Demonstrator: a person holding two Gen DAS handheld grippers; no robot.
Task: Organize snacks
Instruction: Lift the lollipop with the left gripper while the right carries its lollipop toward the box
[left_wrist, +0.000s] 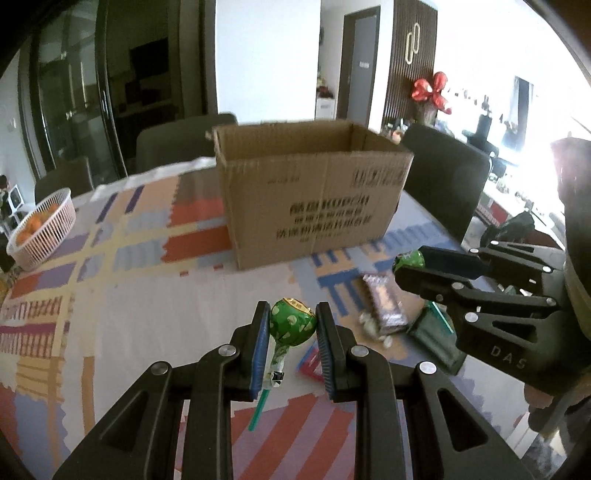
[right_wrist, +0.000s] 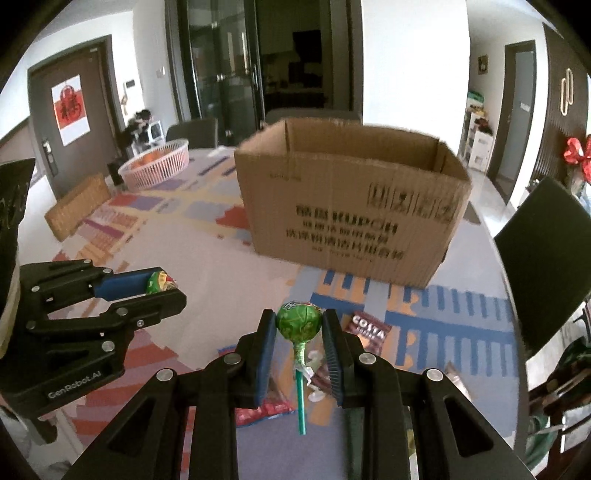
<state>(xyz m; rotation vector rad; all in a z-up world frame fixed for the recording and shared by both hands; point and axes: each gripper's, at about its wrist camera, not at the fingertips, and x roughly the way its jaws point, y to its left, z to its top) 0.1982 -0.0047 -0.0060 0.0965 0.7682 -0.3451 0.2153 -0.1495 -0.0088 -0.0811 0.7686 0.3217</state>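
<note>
Far left: a pink slatted plastic basket (left_wrist: 42, 225) of orange fruit sits at the counter's edge, well apart from the action.
Counter: a patchwork cloth in orange, blue, lilac and cream (left_wrist: 122, 280) covers the counter from edge to edge.
Left hand-held gripper: the left hand-held gripper (left_wrist: 291, 325) is up off the cloth, blue pads pinching the round head of a green foil-wrapped lollipop with a teal stick (left_wrist: 292, 322); the stick hangs down between the fingers, slightly tilted.
Centre back: a big open-topped brown cardboard box with dark printed lettering (left_wrist: 314, 195) stands on the cloth beyond both lollipops, flaps open, its inside hidden from here.
Snack pile: just right of the left gripper and lying on the cloth are a flat red packet (left_wrist: 310, 363), a dark brown Costa-branded wrapper (right_wrist: 370, 328), some small white wrapped sweets (left_wrist: 373, 326) and a dark green packet (left_wrist: 436, 338), all bunched close together.
Right hand-held gripper: the right hand-held gripper (right_wrist: 300, 321) is clamped on a second green-wrapped lollipop with a teal stick (right_wrist: 300, 318), head squeezed between the pads, stick dangling straight down above the snack pile.
Far right: a dark chair back (right_wrist: 546, 258) stands at the counter's edge.
</note>
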